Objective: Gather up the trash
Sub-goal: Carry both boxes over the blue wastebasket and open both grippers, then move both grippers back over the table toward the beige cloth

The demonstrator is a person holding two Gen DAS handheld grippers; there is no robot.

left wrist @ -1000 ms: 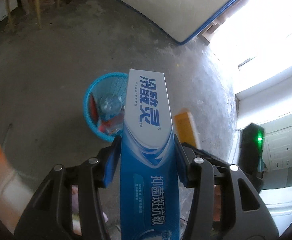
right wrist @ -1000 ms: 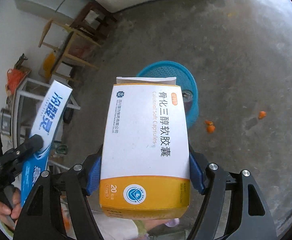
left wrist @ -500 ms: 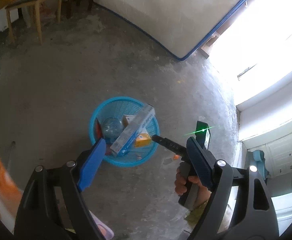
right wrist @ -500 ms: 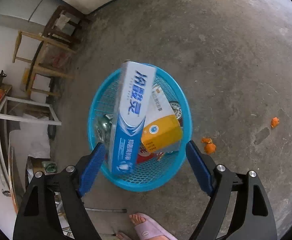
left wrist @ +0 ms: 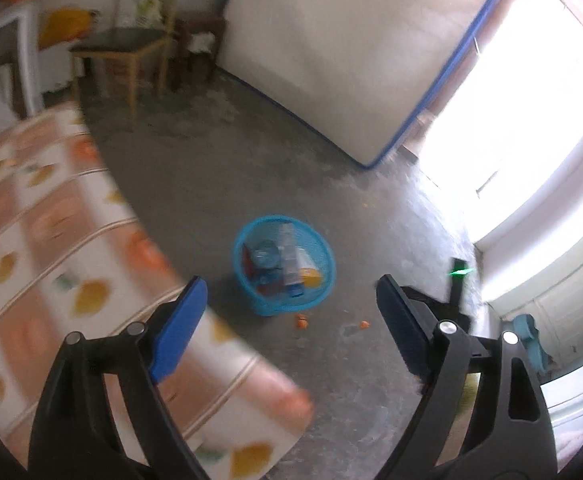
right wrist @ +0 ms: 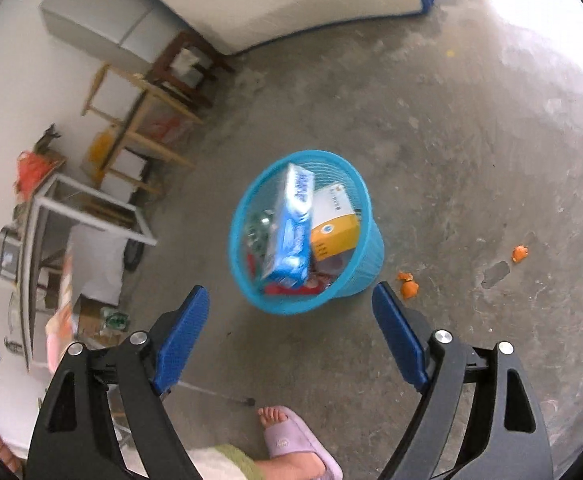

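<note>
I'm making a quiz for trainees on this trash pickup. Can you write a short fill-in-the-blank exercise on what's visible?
1. The toothpaste box lies inside the blue mesh ____.
2. The white-and-orange medicine box rests ____ the toothpaste box.
3. Orange peel scraps lie on the concrete ____.
4. Between the right gripper pads there is ____; its jaws are opening.

Missing words: basket; beside; floor; nothing

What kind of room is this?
Probably a room in someone's home, maybe used for storage: a bare concrete floor, a mattress leaning on the wall, wooden stools, and a blue trash basket.
</note>
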